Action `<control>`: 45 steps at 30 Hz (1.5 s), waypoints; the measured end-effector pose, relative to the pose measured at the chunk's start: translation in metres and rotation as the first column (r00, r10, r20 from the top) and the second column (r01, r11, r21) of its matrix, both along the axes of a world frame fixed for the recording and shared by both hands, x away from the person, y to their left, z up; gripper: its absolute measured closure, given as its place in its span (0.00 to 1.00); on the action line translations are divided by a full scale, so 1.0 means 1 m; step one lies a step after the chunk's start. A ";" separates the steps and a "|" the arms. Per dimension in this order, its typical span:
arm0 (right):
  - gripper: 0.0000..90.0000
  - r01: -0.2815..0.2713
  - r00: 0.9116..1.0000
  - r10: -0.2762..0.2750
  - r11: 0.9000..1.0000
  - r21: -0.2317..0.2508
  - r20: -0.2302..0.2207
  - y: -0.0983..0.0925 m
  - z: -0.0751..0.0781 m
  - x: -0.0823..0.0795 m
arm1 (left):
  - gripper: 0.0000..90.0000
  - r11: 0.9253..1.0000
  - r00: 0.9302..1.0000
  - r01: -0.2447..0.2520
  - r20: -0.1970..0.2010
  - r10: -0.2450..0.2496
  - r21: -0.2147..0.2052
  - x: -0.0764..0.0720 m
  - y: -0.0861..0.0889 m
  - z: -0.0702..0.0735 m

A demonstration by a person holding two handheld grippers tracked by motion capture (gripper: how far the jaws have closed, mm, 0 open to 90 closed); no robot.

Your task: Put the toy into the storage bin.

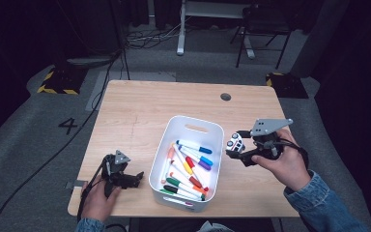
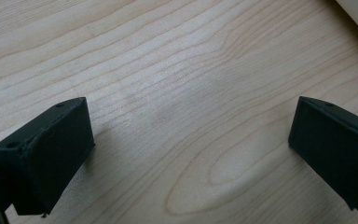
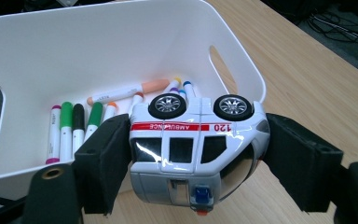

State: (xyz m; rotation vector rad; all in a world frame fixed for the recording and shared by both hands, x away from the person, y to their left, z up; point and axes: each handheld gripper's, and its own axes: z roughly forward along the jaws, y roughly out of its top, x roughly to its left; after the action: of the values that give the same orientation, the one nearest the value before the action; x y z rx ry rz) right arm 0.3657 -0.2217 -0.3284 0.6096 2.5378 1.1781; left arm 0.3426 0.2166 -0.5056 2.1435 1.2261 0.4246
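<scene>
White bin: a plastic bin (image 1: 187, 126) sits mid-table on the pale wood table (image 1: 135, 106), its floor covered with markers (image 1: 188, 166) lying loose in many cap colours.
Toy: a white toy ambulance (image 3: 193, 151) with a red stripe, turned on its side with its wheels uppermost in the right gripper view.
Right gripper: the right gripper (image 1: 235, 147) has its jaws closed against the front and back ends of the ambulance, holding it above the table just beside the bin's right wall.
Left gripper: the left gripper (image 1: 136, 179) rests low near the table's front left edge, close to the bin's left wall; its jaws stand wide apart with bare wood between them, holding nothing.
Done so far: judging by the grip, the toy is already picked up and brought to the bin's side.
Left to do: the ambulance is not yet over the opening; it likely needs carrying across the rim, lowering among the markers, and letting go.
Risk: the toy could land on the markers and tip.
</scene>
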 end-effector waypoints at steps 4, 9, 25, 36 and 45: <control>0.28 -0.022 1.000 0.022 1.000 0.003 -0.001 0.010 -0.001 0.000 | 0.00 1.000 1.000 0.000 0.000 0.000 0.002 0.000 0.000 0.000; 0.28 -0.047 0.999 0.047 0.999 0.010 -0.017 0.023 -0.002 0.001 | 0.00 1.000 1.000 0.000 0.000 0.000 0.002 0.000 0.000 0.000; 0.28 -0.093 0.993 0.094 0.996 0.020 -0.067 0.045 -0.021 0.002 | 0.00 1.000 1.000 0.000 0.001 0.000 0.002 0.000 0.000 0.000; 0.28 -0.131 0.988 0.129 0.991 -0.018 -0.085 0.057 -0.035 -0.001 | 0.00 1.000 1.000 0.000 0.000 0.000 0.002 0.000 0.000 0.000; 0.28 -0.166 0.983 0.158 0.983 -0.081 -0.097 0.064 -0.043 -0.003 | 0.00 1.000 1.000 0.000 0.000 0.000 0.002 0.000 0.000 0.000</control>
State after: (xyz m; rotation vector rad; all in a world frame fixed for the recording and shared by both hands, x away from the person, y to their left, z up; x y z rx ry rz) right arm 0.3624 -0.1575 -0.3712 0.4523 2.7444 1.1049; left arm 0.3425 0.2166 -0.5055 2.1449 1.2264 0.4263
